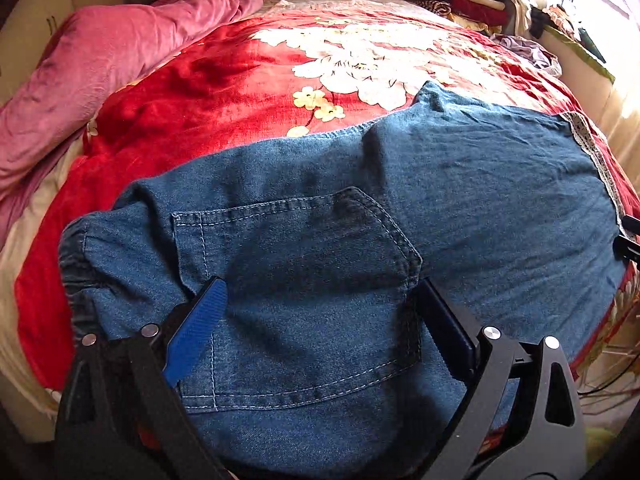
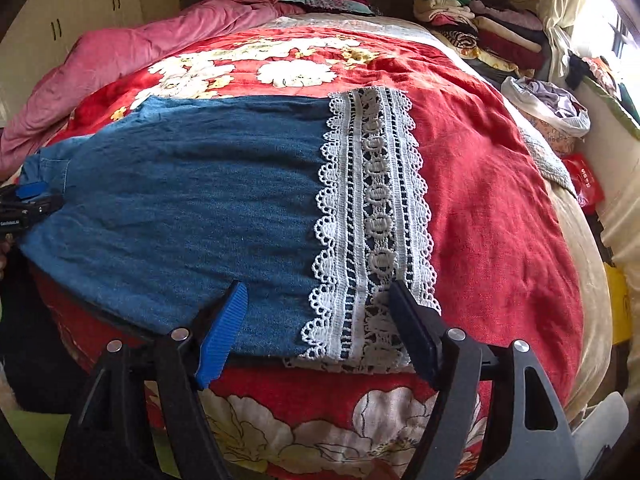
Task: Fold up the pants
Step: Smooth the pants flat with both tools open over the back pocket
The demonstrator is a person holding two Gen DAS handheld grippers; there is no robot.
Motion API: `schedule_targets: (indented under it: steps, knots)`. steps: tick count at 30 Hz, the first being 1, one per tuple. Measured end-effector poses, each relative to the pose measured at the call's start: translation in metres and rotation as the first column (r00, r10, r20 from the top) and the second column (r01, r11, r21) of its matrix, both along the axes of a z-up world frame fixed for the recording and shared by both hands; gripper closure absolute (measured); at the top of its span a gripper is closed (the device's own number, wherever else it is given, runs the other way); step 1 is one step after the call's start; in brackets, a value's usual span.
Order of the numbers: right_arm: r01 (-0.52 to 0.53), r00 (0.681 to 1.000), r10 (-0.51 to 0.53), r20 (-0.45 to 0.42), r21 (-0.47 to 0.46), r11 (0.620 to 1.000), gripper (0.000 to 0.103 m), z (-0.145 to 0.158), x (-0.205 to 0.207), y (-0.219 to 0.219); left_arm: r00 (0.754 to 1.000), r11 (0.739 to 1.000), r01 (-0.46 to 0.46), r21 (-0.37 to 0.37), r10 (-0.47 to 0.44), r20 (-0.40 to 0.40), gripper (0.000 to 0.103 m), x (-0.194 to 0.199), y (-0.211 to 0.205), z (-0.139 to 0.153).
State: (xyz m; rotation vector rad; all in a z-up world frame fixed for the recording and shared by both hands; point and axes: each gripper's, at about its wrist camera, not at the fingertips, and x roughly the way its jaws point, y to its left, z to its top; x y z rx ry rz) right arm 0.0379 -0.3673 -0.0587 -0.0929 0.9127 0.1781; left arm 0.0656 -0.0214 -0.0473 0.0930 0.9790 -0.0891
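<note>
Blue denim pants (image 1: 460, 184) lie flat across the red floral bedspread (image 1: 200, 92), waist at the left, legs running right to a white lace hem (image 2: 372, 220). My left gripper (image 1: 320, 292) is open, its fingers standing either side of the back pocket (image 1: 296, 280) near the waistband. My right gripper (image 2: 316, 292) is open, straddling the near hem corner, one finger over denim (image 2: 160, 208), the other over lace. The left gripper also shows in the right wrist view (image 2: 28, 204) at the far left edge.
A pink quilt (image 1: 100, 60) is bunched along the bed's left side. Stacks of folded clothes (image 2: 480, 28) sit at the far right corner. A basket of laundry (image 2: 552, 108) stands beside the bed on the right. The bed's near edge lies just below the pants.
</note>
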Motion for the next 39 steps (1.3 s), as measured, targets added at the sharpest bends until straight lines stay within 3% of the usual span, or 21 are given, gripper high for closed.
schedule_targets:
  steps: [6, 15, 18, 25, 39]
  knots:
    - [0.009, 1.0, -0.009, -0.002, 0.024, 1.0, 0.026, 0.005, 0.001, 0.0, 1.0, 1.0, 0.003, 0.003, -0.003, 0.017, 0.013, -0.005, -0.004, 0.004]
    - [0.044, 0.997, -0.053, 0.06, 0.136, 0.99, 0.026, 0.041, -0.011, -0.016, 0.997, 0.999, 0.032, -0.018, -0.031, 0.066, 0.01, -0.02, -0.017, 0.028]
    - [0.058, 0.994, -0.071, 0.077, 0.155, 0.986, 0.015, 0.05, -0.016, -0.019, 0.994, 0.999, 0.05, -0.012, -0.049, 0.093, 0.01, -0.026, -0.026, 0.038]
    - [0.08, 0.987, -0.107, 0.123, 0.211, 0.974, 0.015, 0.065, -0.025, -0.031, 0.988, 0.995, 0.093, -0.038, -0.088, 0.129, 0.01, -0.033, -0.044, 0.058]
    - [0.125, 0.979, -0.161, 0.125, 0.254, 0.959, 0.015, 0.055, -0.03, -0.051, 0.971, 0.982, 0.186, -0.038, -0.177, 0.161, 0.01, -0.008, -0.094, 0.079]
